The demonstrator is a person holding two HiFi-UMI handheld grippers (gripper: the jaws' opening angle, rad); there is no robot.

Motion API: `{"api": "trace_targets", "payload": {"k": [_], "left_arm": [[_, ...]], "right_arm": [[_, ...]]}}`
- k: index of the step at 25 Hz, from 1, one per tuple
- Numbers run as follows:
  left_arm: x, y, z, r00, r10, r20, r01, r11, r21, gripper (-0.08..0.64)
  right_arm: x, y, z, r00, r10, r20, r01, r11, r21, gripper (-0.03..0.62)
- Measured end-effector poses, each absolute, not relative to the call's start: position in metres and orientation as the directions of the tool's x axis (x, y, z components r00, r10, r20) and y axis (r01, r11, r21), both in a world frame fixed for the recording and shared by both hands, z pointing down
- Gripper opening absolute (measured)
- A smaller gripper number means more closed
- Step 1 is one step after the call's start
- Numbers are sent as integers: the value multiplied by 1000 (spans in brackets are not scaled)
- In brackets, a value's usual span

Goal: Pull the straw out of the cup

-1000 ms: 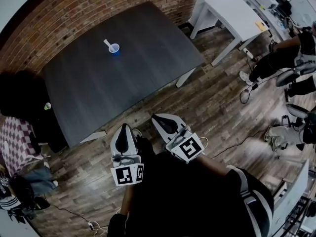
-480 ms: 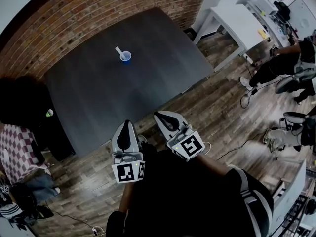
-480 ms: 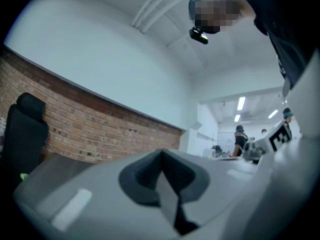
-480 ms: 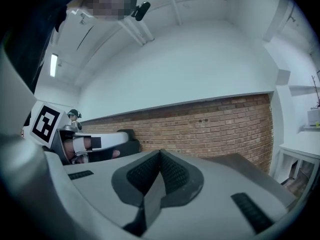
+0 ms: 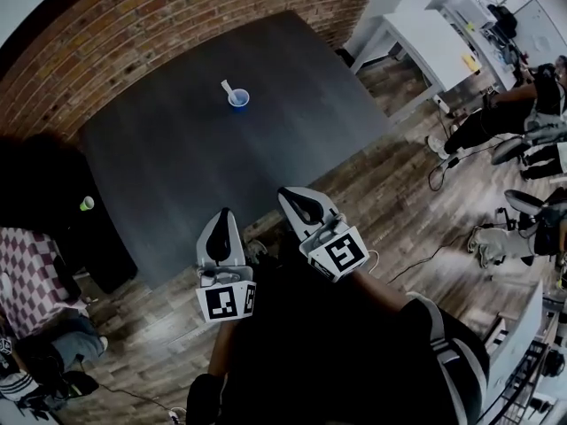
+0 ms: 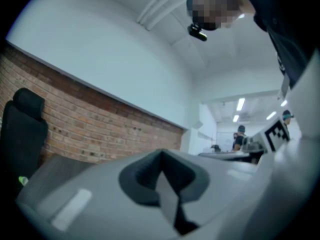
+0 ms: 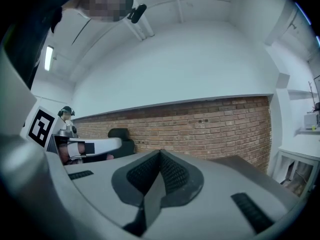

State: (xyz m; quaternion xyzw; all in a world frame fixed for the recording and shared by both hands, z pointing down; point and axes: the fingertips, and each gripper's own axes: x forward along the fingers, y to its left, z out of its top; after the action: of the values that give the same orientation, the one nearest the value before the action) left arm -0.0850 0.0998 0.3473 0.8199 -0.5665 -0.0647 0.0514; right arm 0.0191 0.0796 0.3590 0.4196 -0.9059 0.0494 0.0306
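A small blue cup (image 5: 238,99) stands on the far part of the dark table (image 5: 177,166), with a white straw (image 5: 227,88) leaning out of it to the upper left. My left gripper (image 5: 222,213) and right gripper (image 5: 289,194) are held close to my body, well short of the cup, near the table's front edge. Both are shut with nothing between the jaws. In the left gripper view my left gripper (image 6: 161,154) points up at the brick wall, and in the right gripper view my right gripper (image 7: 160,154) does too. Neither of those views shows the cup.
A brick wall (image 5: 159,25) runs behind the table. A black chair (image 5: 35,184) and a small green thing (image 5: 86,204) are at the table's left. A white table (image 5: 425,42) and seated people (image 5: 505,113) are at the right, on wood floor (image 5: 407,193).
The head view has shifted: the cup and table now sit further right and lower in the picture. Both grippers stay shut and keep their place in front of my body.
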Motion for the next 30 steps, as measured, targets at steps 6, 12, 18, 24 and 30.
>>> {"api": "trace_targets", "payload": {"k": [6,12,18,24,30], "left_arm": [[-99,99,353,334,-941,-42,-923,-336,189,5],[-103,82,359,324,-945,-38,-927,-325,189,5],[-101,42,364,317,-948,-22,-931,-316,181,5],[-92,-4,370,320,-947,-2,-930,-315,189,5],[-94,-57,384,311,-950,37,-933,-298,202,5]], "right_arm": [[7,71,361,-646,-755,109,-762,645,-50,5],[4,46,367,-647,-754,113,-761,646,-51,5],[-3,8,378,-672,-728,136,-738,672,-55,5],[-6,-34,385,-697,-703,144,-716,694,-80,5],[-7,-82,409,-690,-693,212,-721,684,-110,5]]}}
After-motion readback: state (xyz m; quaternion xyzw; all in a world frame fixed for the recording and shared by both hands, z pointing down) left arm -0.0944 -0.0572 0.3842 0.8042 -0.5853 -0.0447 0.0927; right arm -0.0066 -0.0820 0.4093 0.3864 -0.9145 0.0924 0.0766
